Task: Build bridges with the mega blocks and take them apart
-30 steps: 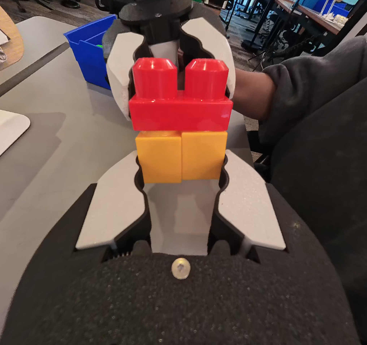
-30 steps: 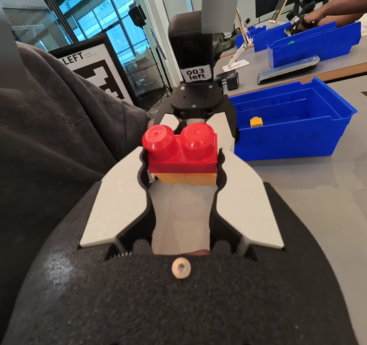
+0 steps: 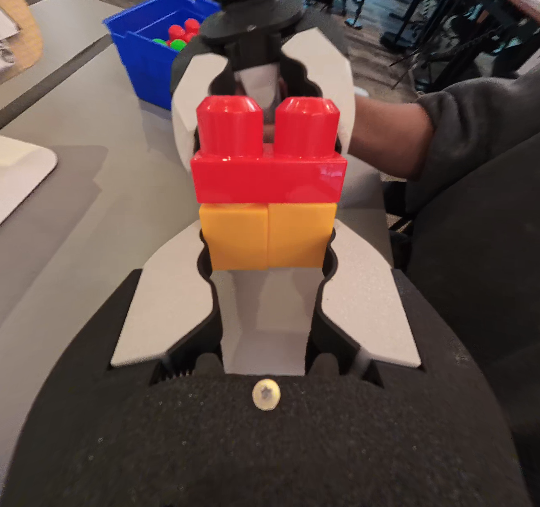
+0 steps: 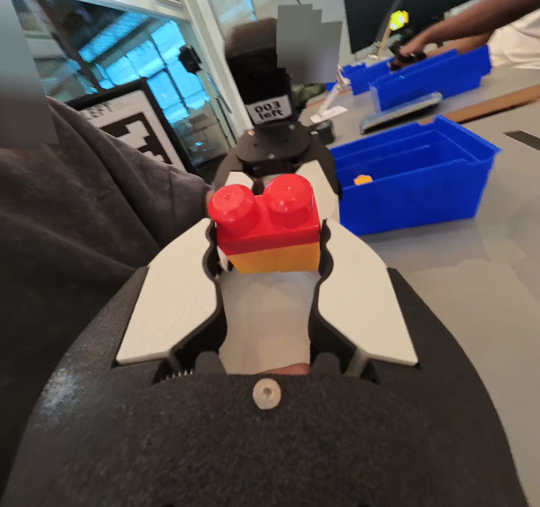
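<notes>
Red block (image 3: 268, 177) on two yellow blocks (image 3: 267, 236) is held in the air between both tongs, above the table (image 3: 73, 200). Left tongs (image 3: 267, 247) are closed on the yellow pair; right tongs (image 4: 267, 244) are clamped on the red block. Versus a second earlier, the stack is raised and tipped slightly, though no gap is seen at the seam, so the pull-apart is judged barely begun. Blue bin (image 4: 415, 189) is set near.

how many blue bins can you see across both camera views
4. Left wrist view: one blue bin behind the block stack, holding loose blocks. Right wrist view: one near blue bin right of the stack, two more on the far table. The views' near bins may coincide.
</notes>
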{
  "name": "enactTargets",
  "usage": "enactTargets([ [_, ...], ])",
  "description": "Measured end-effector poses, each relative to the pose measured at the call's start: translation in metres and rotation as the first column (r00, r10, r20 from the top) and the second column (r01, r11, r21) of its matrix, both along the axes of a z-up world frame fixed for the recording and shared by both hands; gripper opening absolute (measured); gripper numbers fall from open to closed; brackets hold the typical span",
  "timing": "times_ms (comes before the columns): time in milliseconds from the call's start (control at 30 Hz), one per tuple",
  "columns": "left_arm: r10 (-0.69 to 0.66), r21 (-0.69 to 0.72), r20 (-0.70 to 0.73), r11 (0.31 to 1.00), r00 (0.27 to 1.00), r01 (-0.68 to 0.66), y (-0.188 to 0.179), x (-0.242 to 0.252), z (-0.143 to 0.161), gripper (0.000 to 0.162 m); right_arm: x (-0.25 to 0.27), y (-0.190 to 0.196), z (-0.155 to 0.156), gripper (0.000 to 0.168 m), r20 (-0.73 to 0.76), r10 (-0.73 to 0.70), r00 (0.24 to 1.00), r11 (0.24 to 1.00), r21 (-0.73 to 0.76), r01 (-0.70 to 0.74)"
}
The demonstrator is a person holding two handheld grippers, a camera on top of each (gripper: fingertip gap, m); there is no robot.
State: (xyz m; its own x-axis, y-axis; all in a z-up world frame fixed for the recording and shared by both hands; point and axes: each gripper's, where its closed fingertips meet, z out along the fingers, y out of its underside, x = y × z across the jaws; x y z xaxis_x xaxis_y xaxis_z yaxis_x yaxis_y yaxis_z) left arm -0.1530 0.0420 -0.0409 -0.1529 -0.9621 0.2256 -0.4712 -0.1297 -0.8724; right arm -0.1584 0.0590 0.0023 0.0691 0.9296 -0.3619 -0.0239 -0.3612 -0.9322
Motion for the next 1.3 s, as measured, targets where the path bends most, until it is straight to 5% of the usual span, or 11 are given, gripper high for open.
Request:
enactTargets([
  [333, 0.232, 0.312, -0.172, 0.935, 0.958, -0.17, 0.062, -0.023, -0.035, 0.074, -0.004, 0.034, -0.018, 0.073, 0.255, -0.26, 0.931, 0.927, -0.205, 0.315],
  [500, 0.285, 0.42, -0.192, 0.889, 0.939, -0.183, 0.076, -0.017, -0.049, 0.075, -0.002, 0.053, -0.045, 0.06, 0.456, -0.369, 0.81, 0.821, -0.248, 0.514],
  [800, 0.297, 0.519, -0.211, 0.841, 0.931, -0.151, 0.076, -0.011, -0.059, 0.075, -0.003, 0.052, -0.067, 0.037, 0.562, -0.332, 0.757, 0.789, -0.275, 0.55],
  [1100, 0.254, 0.267, -0.089, 0.938, 0.963, -0.223, 0.061, -0.02, -0.038, 0.081, 0.011, 0.046, -0.053, 0.035, 0.362, -0.346, 0.866, 0.821, -0.33, 0.466],
  [1300, 0.284, -0.212, 0.224, 0.948, 0.932, -0.237, 0.046, -0.026, 0.023, 0.069, 0.021, 0.029, -0.018, 0.035, -0.012, -0.336, 0.942, 0.905, -0.281, 0.319],
])
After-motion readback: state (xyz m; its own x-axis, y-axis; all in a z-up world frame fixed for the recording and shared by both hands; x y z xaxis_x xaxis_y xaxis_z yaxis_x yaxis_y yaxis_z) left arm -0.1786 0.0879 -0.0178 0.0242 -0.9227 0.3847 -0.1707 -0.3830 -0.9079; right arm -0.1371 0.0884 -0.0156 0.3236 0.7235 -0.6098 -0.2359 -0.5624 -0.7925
